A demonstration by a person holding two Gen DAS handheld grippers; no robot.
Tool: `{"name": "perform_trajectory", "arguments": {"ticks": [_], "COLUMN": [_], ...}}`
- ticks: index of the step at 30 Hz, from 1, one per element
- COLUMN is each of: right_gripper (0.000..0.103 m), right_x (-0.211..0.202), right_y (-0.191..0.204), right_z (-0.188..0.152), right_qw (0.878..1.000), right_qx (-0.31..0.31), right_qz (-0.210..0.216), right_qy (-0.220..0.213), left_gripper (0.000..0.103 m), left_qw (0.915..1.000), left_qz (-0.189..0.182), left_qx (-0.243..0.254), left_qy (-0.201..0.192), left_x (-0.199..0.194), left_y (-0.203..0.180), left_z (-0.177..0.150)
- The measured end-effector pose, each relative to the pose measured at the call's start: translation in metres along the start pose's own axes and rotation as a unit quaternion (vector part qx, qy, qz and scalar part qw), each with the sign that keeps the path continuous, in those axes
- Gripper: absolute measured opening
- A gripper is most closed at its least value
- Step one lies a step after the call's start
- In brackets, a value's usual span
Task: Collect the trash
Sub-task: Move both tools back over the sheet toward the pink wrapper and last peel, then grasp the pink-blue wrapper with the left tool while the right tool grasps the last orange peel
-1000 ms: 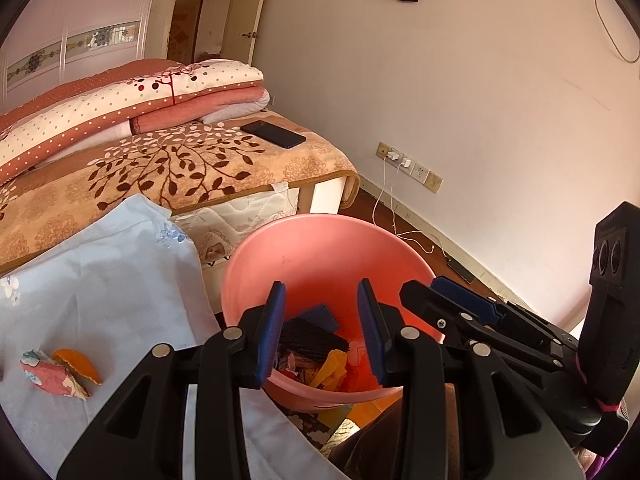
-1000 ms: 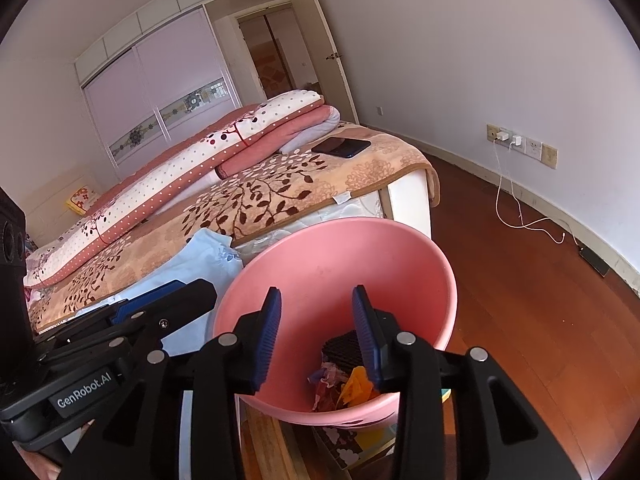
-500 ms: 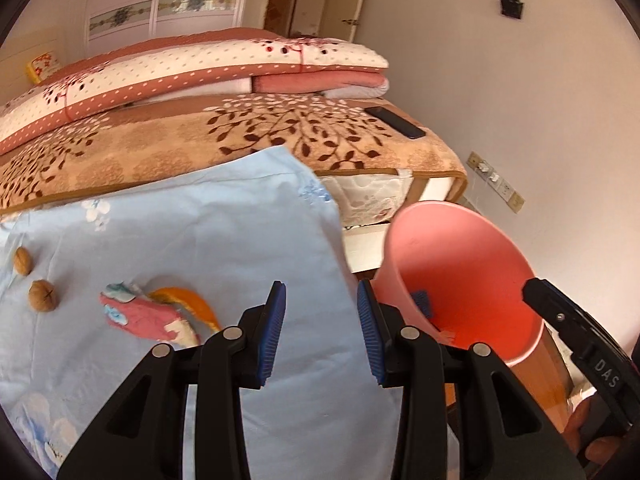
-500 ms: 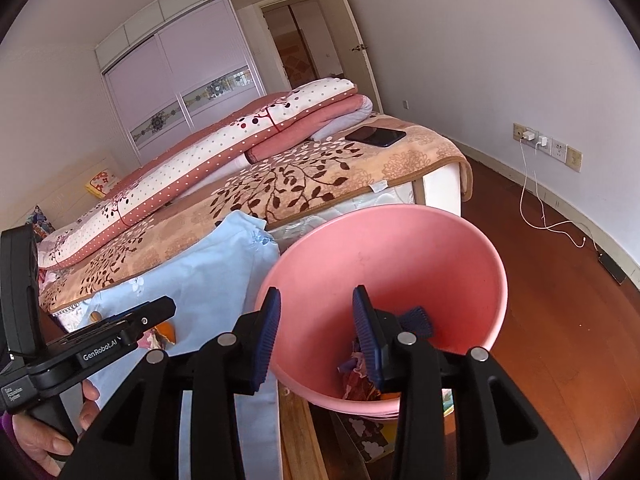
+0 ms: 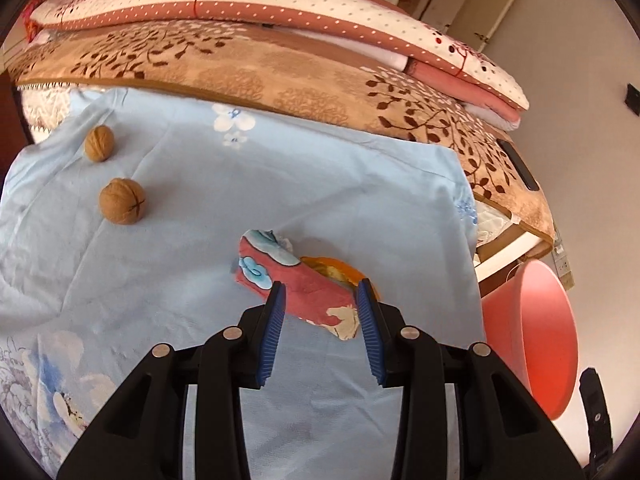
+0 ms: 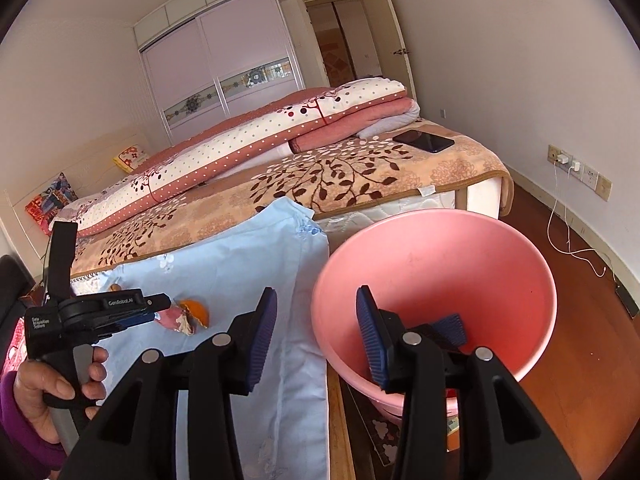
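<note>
A crumpled red wrapper [image 5: 296, 284] with blue and white print lies on the light blue cloth [image 5: 240, 184], with an orange peel [image 5: 340, 270] against its right side. My left gripper [image 5: 320, 300] is open, its jaws on either side of the wrapper's near end. Two walnuts [image 5: 122, 200] [image 5: 99, 143] lie at the cloth's far left. The pink bin [image 6: 436, 280] stands right of the cloth; it also shows in the left wrist view [image 5: 532, 332]. My right gripper [image 6: 316, 312] is open and empty over the bin's left rim. The wrapper and peel [image 6: 192, 312] show small there, by the left gripper [image 6: 136, 314].
A bed with a leaf-print blanket [image 6: 320, 176] and folded quilts [image 6: 260, 136] lies behind the cloth. A black phone [image 6: 424, 141] rests on the bed's corner. A charger cable [image 6: 568, 236] trails over the wooden floor by the right wall.
My left gripper has swung left from over the bin to the cloth and closed in on the red wrapper. My right gripper has shifted a little left, staying by the bin.
</note>
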State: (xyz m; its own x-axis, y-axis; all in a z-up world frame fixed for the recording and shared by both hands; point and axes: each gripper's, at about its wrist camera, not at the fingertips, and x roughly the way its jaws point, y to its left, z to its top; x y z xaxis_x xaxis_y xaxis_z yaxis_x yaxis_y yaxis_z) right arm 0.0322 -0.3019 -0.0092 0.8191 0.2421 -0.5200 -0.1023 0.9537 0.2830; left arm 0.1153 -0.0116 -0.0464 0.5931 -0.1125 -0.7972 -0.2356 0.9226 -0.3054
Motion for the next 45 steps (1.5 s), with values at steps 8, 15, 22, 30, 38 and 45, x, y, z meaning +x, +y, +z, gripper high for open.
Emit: {"name": "perform_trajectory", "arguments": {"ticks": [8,15,22,30,38,45], "right_gripper": [0.041,0.041,0.041,0.042,0.042,0.042], "right_x": [0.003,0.005,0.017,0.055,0.106,0.147], "right_y": [-0.005,-0.004,0.016,0.061,0.111,0.145], "right_z": [-0.002,-0.002,-0.002,-0.001,-0.006,-0.016], "right_qw": [1.000,1.000,0.999,0.992,0.981,0.973], "right_qx": [0.007,0.005,-0.016,-0.038,-0.068,-0.109], "right_qz": [0.008,0.013,0.034,0.097,0.130,0.115], "right_qy": [0.006,0.009,0.022,0.077,0.130,0.169], "left_gripper": [0.037,0.037,0.013,0.012,0.012,0.012], "left_qw": [0.9980,0.9970,0.9982,0.9995,0.9980,0.9966], "left_qz": [0.022,0.044,0.029,0.001,-0.005,-0.018], "left_qx": [-0.052,-0.059,-0.048,-0.029,0.013,0.029], "left_qy": [0.030,0.025,0.024,-0.011,-0.062,-0.075], "left_x": [0.023,0.028,0.021,-0.004,-0.029,-0.036], "left_y": [0.007,0.011,0.022,0.037,0.051,0.064], "left_z": [0.012,0.015,0.012,0.009,0.008,0.010]}}
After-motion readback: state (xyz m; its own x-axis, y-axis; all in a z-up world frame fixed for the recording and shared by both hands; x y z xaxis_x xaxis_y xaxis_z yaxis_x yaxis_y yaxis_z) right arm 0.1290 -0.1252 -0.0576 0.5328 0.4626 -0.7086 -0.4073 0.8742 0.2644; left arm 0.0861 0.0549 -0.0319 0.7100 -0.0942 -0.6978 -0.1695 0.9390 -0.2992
